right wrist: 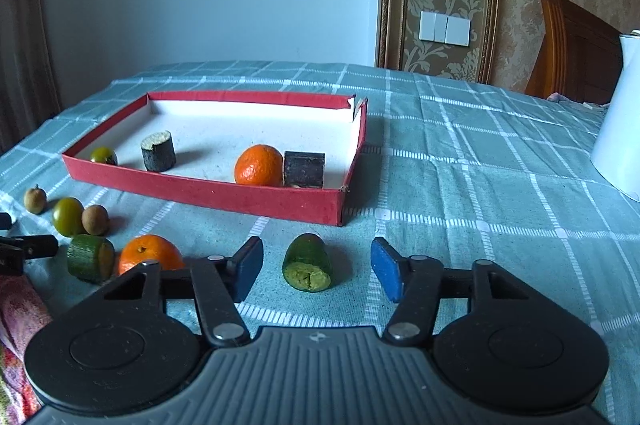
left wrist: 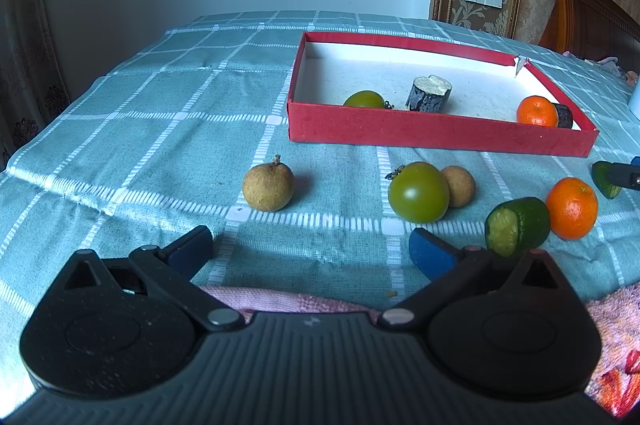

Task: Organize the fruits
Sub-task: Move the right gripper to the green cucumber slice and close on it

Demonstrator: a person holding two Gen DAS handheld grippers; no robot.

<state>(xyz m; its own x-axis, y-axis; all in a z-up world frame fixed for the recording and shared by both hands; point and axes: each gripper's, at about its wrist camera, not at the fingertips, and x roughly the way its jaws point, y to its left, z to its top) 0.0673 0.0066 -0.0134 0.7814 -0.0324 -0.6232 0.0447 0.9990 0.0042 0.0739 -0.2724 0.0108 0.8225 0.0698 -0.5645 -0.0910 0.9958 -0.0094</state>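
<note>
A red box [left wrist: 440, 135] [right wrist: 224, 197] on the checked cloth holds a green tomato [left wrist: 364, 100], a dark cut piece [left wrist: 428, 93], an orange [left wrist: 537, 111] and a dark block [right wrist: 304, 169]. On the cloth in front lie a brown longan [left wrist: 268, 187], a green tomato [left wrist: 418, 193], a second longan [left wrist: 460, 185], a cucumber piece [left wrist: 516, 231] and an orange [left wrist: 572, 207]. My left gripper [left wrist: 312, 253] is open and empty, short of these. My right gripper [right wrist: 316, 271] is open with its fingers either side of another cucumber piece [right wrist: 308, 263], apart from it.
A white jug [right wrist: 620, 121] stands at the right on the table. A pink towel [left wrist: 280, 299] lies at the near edge under the left gripper. A wooden headboard [right wrist: 572, 53] and a wall are behind the table.
</note>
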